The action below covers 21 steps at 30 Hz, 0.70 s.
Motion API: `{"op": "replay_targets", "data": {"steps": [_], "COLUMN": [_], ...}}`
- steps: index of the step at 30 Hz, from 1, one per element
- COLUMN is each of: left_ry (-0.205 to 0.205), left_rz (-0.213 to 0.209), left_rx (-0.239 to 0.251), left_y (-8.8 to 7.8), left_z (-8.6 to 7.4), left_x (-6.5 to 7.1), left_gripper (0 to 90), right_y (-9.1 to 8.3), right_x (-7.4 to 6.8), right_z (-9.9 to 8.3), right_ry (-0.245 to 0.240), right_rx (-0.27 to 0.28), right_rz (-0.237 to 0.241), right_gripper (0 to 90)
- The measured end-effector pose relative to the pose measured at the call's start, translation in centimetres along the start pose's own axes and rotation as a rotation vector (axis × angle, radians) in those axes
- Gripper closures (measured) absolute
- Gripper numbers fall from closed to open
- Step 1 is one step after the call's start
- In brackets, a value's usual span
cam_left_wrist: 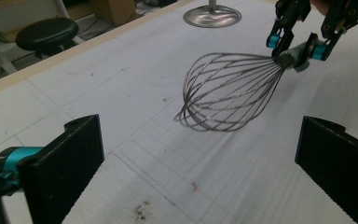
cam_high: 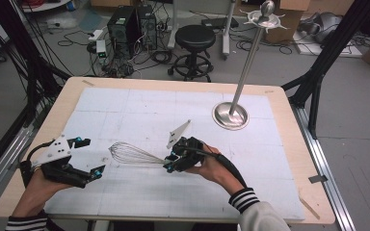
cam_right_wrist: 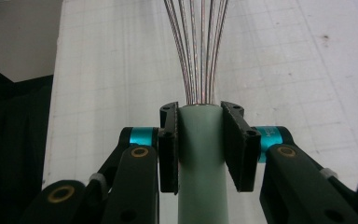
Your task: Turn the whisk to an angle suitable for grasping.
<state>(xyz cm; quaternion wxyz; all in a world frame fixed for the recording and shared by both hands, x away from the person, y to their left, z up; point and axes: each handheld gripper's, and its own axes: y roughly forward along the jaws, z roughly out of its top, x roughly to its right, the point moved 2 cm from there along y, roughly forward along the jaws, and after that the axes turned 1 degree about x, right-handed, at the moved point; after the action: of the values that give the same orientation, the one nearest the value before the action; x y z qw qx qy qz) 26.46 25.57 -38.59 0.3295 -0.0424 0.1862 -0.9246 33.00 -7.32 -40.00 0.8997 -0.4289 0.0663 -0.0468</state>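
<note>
Right tool (cam_right_wrist: 200,140) grips whisk (cam_high: 134,154) by its handle; left tool (cam_high: 84,159) gapes nearby.

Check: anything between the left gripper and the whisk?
Nothing: bare white mat lies between the open left gripper and the whisk, per the left gripper view.

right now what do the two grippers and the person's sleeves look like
Both the left gripper and the right gripper are black, with teal collars at the jaw joints, brass-coloured pivot pins and flat ribbed pads. Each carries a pale grey three-cornered plate on top, and a black cable trails from each body. The person wears black-and-white striped cuffs, with a light grey sleeve over the right one.
</note>
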Motion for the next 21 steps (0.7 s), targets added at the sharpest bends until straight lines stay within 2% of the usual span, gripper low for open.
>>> {"op": "replay_targets", "data": {"steps": [9, 21], "left_ry": [0.004, 0.004], "left_rz": [-0.001, -0.001], "left_rx": [0.001, 0.002], "left_y": [-0.1, -0.1], "left_z": [0.0, 0.0], "left_x": [-0.1, -0.1], "left_gripper": [1.7, 1.7], "right_y": [2.0, 3.2], "right_x": [-0.2, -0.3], "right_z": [0.6, 0.6], "right_ry": [-0.011, -0.049], "right_rx": [-0.034, -0.072], "right_rz": [0.019, 0.012], "right_gripper": [69.3, 68.1]}}
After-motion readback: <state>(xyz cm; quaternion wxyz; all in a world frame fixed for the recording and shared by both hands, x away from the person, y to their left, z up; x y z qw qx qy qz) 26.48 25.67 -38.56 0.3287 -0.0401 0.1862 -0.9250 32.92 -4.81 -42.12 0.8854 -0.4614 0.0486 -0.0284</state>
